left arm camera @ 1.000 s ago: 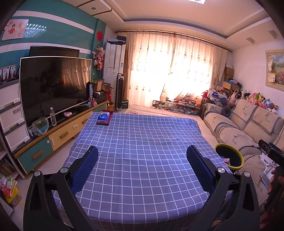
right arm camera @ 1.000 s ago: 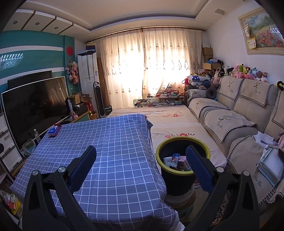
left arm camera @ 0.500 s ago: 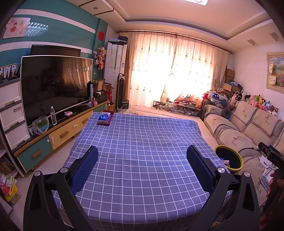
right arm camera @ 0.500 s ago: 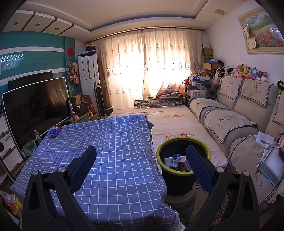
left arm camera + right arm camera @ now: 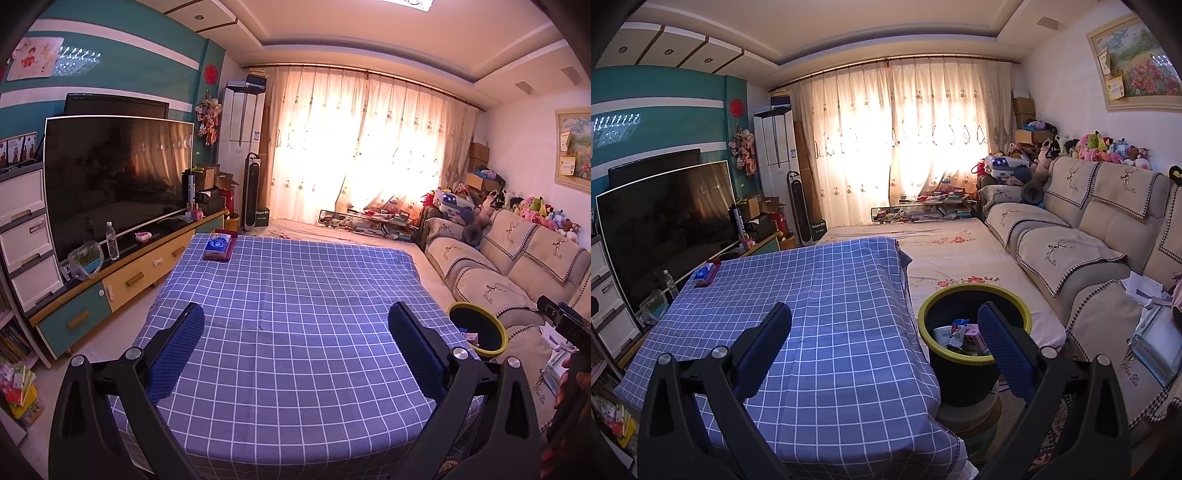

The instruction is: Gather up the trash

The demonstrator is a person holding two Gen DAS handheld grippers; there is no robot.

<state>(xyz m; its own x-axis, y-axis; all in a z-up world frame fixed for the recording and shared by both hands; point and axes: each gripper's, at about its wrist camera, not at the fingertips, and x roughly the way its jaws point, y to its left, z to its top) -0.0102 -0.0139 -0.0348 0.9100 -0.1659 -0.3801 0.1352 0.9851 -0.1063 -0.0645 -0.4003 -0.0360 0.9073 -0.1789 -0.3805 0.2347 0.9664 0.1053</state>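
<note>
Nearest my cameras, my left hand-held gripper (image 5: pixel 295 347) hangs over the worktop's (image 5: pixel 295 295) near edge, fingers spread wide with nothing between them. My right hand-held gripper (image 5: pixel 882 347) is likewise spread and empty, straddling the worktop's right edge. Just beside that edge stands the yellow-rimmed bin (image 5: pixel 975 354), trash (image 5: pixel 960 334) lying inside. At the far left corner rests a blue packet (image 5: pixel 218 246) on a red tray (image 5: pixel 231 251).
</note>
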